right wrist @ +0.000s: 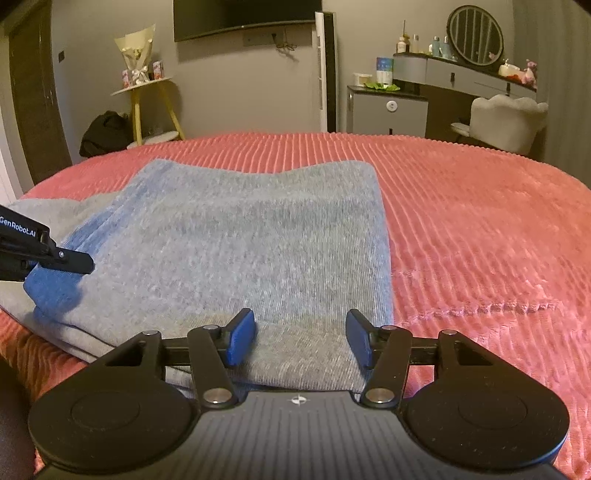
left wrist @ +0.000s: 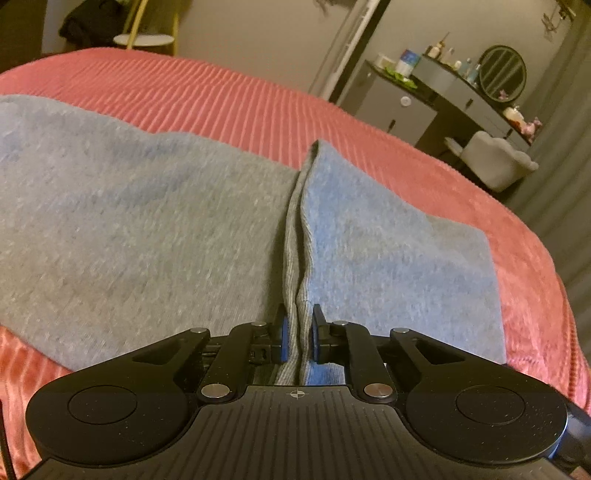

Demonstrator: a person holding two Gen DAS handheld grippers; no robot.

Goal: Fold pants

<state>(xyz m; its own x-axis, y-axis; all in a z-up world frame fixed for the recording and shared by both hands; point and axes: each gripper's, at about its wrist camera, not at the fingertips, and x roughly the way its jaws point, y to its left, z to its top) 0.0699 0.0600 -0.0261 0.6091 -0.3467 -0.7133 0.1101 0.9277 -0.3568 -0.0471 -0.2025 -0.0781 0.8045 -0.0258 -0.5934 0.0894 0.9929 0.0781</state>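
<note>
The grey-blue pants (right wrist: 240, 243) lie folded on the red ribbed bedspread (right wrist: 480, 229). In the left wrist view my left gripper (left wrist: 298, 334) is shut on a raised fold edge of the pants (left wrist: 295, 258), with cloth hanging to both sides. That gripper also shows at the left edge of the right wrist view (right wrist: 79, 264), pinching the blue-lit fold. My right gripper (right wrist: 301, 339) is open and empty, low over the near edge of the folded pants, its blue pads (right wrist: 242, 338) apart.
The bed's far edge (right wrist: 295, 134) faces a wall with a yellow stool (right wrist: 147, 107), a dark bag (right wrist: 107, 133), a grey cabinet (right wrist: 388, 110), a vanity with round mirror (right wrist: 474, 35) and a white chair (right wrist: 506, 118). Bare bedspread lies to the right of the pants.
</note>
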